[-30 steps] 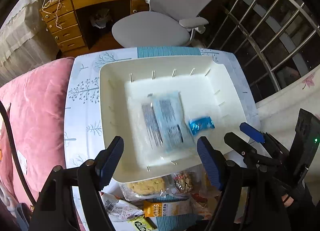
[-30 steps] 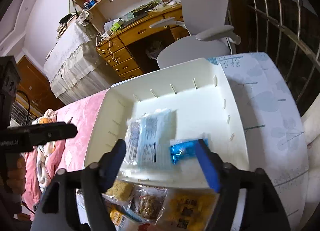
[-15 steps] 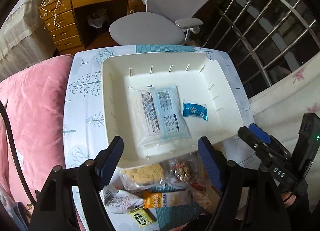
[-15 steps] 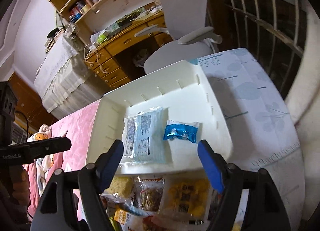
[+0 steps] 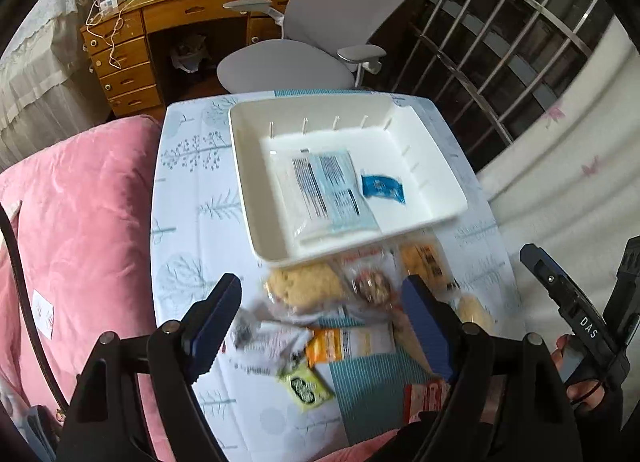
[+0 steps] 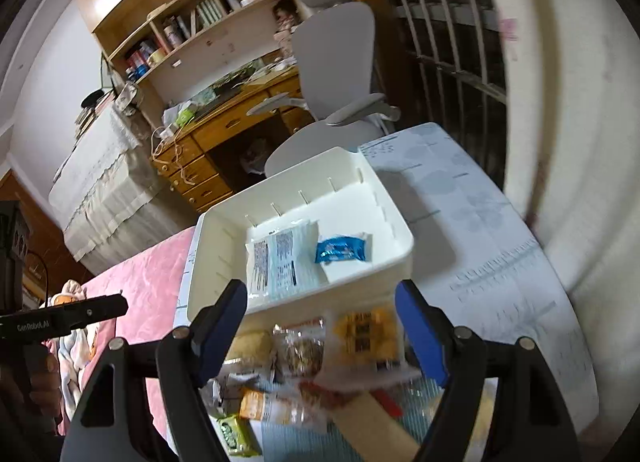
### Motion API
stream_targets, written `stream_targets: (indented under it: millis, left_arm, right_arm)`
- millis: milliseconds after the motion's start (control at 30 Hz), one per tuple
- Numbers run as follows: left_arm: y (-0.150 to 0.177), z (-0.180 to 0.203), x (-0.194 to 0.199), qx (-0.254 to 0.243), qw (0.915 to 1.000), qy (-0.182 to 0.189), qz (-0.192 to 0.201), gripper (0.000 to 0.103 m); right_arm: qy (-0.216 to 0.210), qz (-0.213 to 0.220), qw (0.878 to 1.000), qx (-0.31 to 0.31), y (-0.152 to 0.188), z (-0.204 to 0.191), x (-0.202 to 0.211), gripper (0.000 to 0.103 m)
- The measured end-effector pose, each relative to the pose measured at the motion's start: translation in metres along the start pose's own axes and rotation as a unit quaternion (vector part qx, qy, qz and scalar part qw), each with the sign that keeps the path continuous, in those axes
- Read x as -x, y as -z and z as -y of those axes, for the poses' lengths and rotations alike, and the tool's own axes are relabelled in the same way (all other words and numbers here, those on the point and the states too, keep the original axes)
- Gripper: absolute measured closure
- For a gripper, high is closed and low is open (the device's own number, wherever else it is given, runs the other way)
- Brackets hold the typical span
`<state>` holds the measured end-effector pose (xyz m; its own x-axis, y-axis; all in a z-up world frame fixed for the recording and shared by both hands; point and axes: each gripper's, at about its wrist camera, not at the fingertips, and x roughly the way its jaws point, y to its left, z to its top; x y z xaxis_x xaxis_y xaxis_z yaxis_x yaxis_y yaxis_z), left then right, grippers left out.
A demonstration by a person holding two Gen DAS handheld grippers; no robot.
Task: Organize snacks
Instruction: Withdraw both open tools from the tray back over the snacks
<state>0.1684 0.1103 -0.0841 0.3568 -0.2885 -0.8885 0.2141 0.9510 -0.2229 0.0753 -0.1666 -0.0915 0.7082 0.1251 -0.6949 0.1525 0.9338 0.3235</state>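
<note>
We have two snacks already lying in the white tray (image 5: 256, 182): a pale blue-and-white packet (image 5: 328, 190) flat near its middle, and a small blue wrapper (image 5: 382, 190) just beside it at three o'clock, the two nearly touching. The rest of the job sits in a loose pile on the tabletop (image 5: 192, 198), against the tray's near wall at six o'clock: a beige cookie pack (image 5: 304, 288), a clear pack of brown bits (image 5: 370, 288), a yellow cracker pack (image 6: 366, 332), an orange packet (image 5: 346, 342) and a small green sachet (image 5: 306, 384), several overlapping. Our left gripper (image 5: 320, 322) hovers over this pile with its jaws wide apart and nothing in them; our right gripper (image 6: 320, 326) hangs over the same heap, jaws likewise spread and empty. We judge the step in hand to be choosing the next snack to lift. To do it well, we should pick a pack that lies on top and free at the edge, such as the orange packet or the green sachet, rather than one pinned beneath others. We should close on a crimped end, not the crumbly middle, and keep the two grippers apart so they do not collide. The open tray floor at nine o'clock of the packet looks like a good landing spot.
</note>
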Motion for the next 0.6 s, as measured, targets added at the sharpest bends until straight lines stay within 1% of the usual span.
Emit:
stream_targets:
  millis: [67,200,433,500,600]
  left_arm:
    - [0.011,0.0,0.003,-0.004,1.0,0.005,-0.002,0.02]
    - [0.031,0.002,0.005,-0.006,0.9998,0.018,-0.006,0.02]
    - [0.068,0.01,0.003,-0.003,0.9994,0.031,-0.016,0.02]
    - [0.077,0.014,0.001,-0.002,0.9994,0.027,-0.023,0.02]
    - [0.088,0.02,-0.003,0.005,0.9992,0.005,-0.039,0.017]
  right_arm:
    - [0.01,0.008,1.0,-0.01,0.011,0.001,0.013,0.026]
    - [0.034,0.012,0.999,-0.018,0.035,0.005,0.034,0.026]
    - [0.065,-0.007,0.997,-0.029,0.076,0.016,0.054,0.026]
    - [0.072,-0.012,0.997,-0.031,0.086,0.02,0.057,0.026]
    - [0.082,-0.024,0.996,-0.031,0.096,0.03,0.057,0.026]
